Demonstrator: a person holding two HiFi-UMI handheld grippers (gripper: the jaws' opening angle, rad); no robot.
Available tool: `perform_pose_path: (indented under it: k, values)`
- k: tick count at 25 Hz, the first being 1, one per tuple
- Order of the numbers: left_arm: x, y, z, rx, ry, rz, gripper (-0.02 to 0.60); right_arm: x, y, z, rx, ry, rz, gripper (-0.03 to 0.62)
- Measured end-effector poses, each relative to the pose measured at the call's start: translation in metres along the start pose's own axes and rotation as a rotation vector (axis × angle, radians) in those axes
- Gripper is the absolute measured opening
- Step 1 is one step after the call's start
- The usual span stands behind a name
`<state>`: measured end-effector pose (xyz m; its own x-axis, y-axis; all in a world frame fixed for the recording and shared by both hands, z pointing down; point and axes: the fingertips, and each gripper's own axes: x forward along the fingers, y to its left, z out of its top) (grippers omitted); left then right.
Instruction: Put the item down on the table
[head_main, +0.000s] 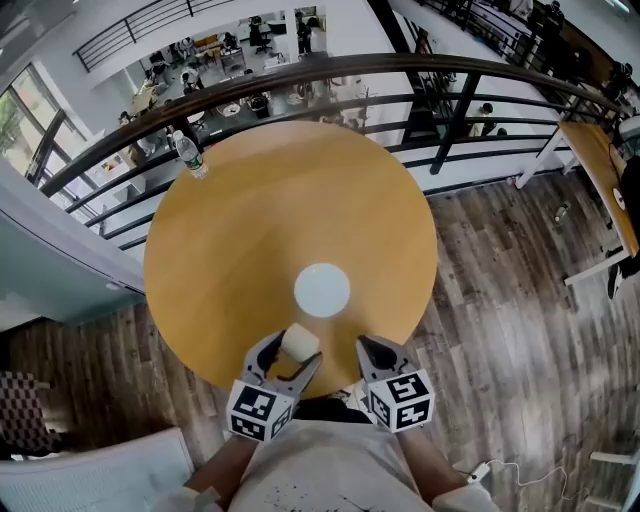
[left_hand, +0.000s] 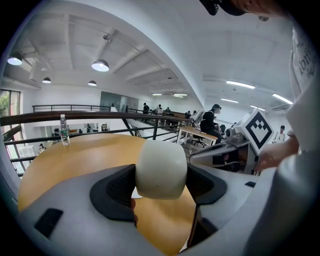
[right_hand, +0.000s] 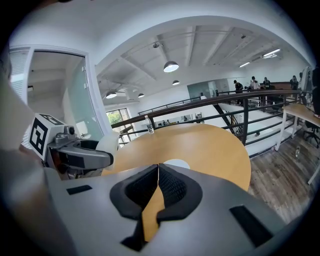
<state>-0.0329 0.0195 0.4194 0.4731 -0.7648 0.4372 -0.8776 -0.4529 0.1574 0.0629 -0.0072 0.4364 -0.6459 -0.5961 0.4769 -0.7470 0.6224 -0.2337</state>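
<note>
As seen from the head view, the left gripper (head_main: 291, 353) is clamped on a white item (head_main: 299, 343), one jaw on each side of it, over the near edge of a round wooden table (head_main: 290, 210). The right gripper (head_main: 370, 348) sits just beside it, also at the near edge, with its marker cube (head_main: 402, 398) turned towards the camera. A flat white disc (head_main: 322, 290) lies on the table just beyond both grippers. A water bottle (head_main: 188, 155) stands well apart at the far left rim, close to a dark railing (head_main: 300, 72).

From the left gripper view, the white item (left_hand: 161, 170) is rounded and smooth. It is pinched between the two dark pads (left_hand: 116, 189), and bare tabletop shows beneath it, so it looks lifted off the wood. The right gripper (left_hand: 227, 150) shows at the right side, and the bottle (left_hand: 63, 130) stands upright on the far edge.

From the right gripper view, this gripper's jaws are pressed together with nothing between them. The white disc (right_hand: 176, 163) peeks out just past them. At the left, the other gripper (right_hand: 80, 156) carries the white item (right_hand: 108, 142) above the table's edge.
</note>
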Motion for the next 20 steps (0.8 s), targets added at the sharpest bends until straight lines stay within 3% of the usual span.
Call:
perform_pose_path:
  k: [14,20]
  values:
    - [0.032,0.029,-0.004,0.044,0.086,-0.096,0.319,0.031,-0.01,0.008,0.055,0.018,-0.069,0.025]
    - [0.052,0.046,-0.01,0.084,0.142,-0.098,0.319,0.052,-0.021,0.007,0.068,0.029,-0.088,0.025]
